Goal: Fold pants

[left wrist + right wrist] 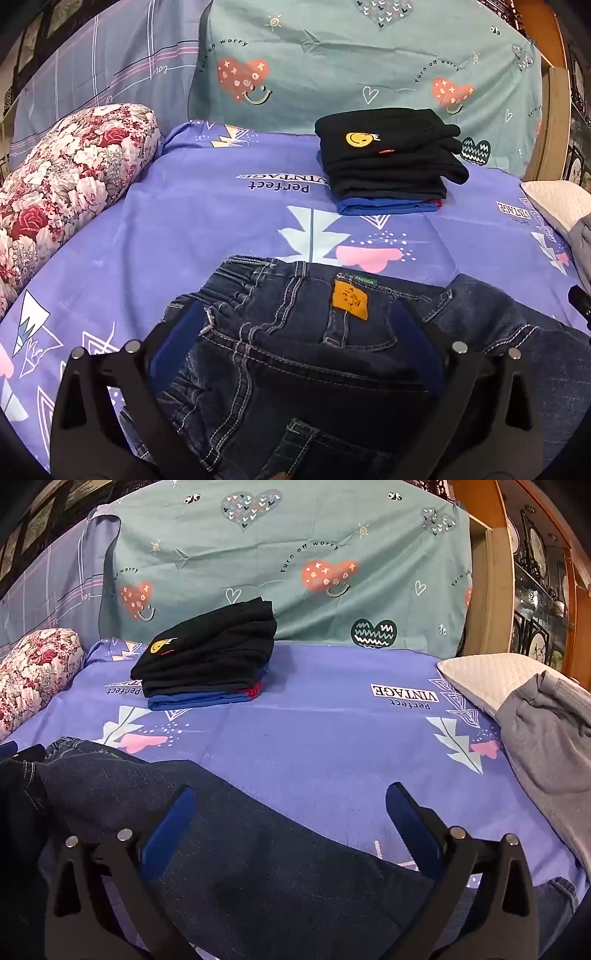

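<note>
Dark blue jeans (295, 332) lie on the purple bedsheet (184, 221), waistband up, with an orange patch (350, 300) at the back waist. My left gripper (295, 314) is open, its blue-padded fingers spread around the bunched waist. In the right wrist view a jeans leg (258, 849) runs across the sheet toward the right. My right gripper (291, 805) is open over that leg, left finger above the denim, right finger above the sheet.
A stack of folded black and blue clothes (388, 166) sits further back, also in the right wrist view (210, 657). A floral bolster (66, 184) lies at left. A white pillow (487, 679) and grey garment (546, 738) lie at right.
</note>
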`<state>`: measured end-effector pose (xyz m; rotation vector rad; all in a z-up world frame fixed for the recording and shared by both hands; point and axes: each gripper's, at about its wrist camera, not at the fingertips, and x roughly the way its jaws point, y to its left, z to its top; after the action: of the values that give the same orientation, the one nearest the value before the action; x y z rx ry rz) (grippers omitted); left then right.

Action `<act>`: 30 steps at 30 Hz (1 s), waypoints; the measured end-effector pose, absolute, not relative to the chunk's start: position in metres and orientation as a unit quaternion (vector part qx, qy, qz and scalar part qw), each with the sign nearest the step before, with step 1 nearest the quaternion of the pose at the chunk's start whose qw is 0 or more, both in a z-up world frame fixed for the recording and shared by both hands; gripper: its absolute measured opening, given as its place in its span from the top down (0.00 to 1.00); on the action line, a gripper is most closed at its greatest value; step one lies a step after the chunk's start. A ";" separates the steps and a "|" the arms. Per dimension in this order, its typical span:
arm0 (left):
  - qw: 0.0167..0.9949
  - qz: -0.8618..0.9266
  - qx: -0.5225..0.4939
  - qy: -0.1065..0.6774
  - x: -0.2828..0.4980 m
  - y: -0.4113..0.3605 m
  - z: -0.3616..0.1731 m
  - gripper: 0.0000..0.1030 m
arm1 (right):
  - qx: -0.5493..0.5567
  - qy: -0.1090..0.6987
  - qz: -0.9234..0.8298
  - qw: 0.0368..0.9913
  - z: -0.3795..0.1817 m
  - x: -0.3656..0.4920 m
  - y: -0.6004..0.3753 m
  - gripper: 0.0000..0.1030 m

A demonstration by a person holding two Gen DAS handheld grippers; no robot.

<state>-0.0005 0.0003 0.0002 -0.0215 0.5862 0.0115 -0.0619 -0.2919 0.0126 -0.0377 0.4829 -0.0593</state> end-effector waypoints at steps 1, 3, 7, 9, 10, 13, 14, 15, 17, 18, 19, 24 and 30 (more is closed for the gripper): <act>0.957 0.005 -0.011 0.289 -0.001 0.001 0.000 0.02 | -0.019 0.243 -0.029 0.969 0.012 -0.061 -0.292 0.01; 0.957 0.005 -0.012 0.290 0.000 0.003 0.001 0.02 | -0.017 0.242 -0.028 0.970 0.012 -0.061 -0.292 0.01; 0.956 0.007 -0.010 0.292 0.000 0.002 0.000 0.02 | -0.017 0.242 -0.028 0.970 0.013 -0.061 -0.292 0.01; 0.956 0.007 -0.010 0.292 0.000 0.001 0.000 0.02 | -0.016 0.243 -0.028 0.970 0.012 -0.061 -0.291 0.01; 0.956 0.007 -0.010 0.292 0.000 0.001 0.000 0.02 | -0.016 0.243 -0.028 0.970 0.012 -0.061 -0.291 0.01; 0.956 0.006 -0.010 0.292 0.000 0.001 0.000 0.02 | -0.015 0.243 -0.028 0.969 0.012 -0.060 -0.291 0.01; 0.956 0.006 -0.011 0.293 0.001 0.002 0.000 0.02 | -0.015 0.244 -0.028 0.969 0.012 -0.060 -0.291 0.01; 0.956 0.005 -0.011 0.293 0.000 0.003 -0.002 0.02 | -0.015 0.244 -0.028 0.969 0.012 -0.060 -0.291 0.01; 0.956 0.006 -0.011 0.294 0.000 0.002 -0.004 0.02 | -0.015 0.244 -0.027 0.969 0.012 -0.060 -0.291 0.01; 0.956 0.006 -0.011 0.294 0.000 0.002 -0.004 0.02 | -0.015 0.244 -0.028 0.969 0.012 -0.060 -0.291 0.01; 0.956 0.006 -0.011 0.293 0.000 0.001 -0.004 0.02 | -0.014 0.244 -0.028 0.969 0.012 -0.059 -0.291 0.01; 0.956 0.006 -0.012 0.294 0.000 0.001 -0.003 0.02 | -0.015 0.245 -0.027 0.969 0.013 -0.059 -0.290 0.01; 0.956 0.005 -0.012 0.295 0.000 0.001 -0.003 0.02 | -0.014 0.245 -0.027 0.969 0.011 -0.059 -0.293 0.01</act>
<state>0.0002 0.0015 -0.0034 -0.0249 0.5982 0.0109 -0.0591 -0.2929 0.0107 -0.0285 0.4950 -0.0540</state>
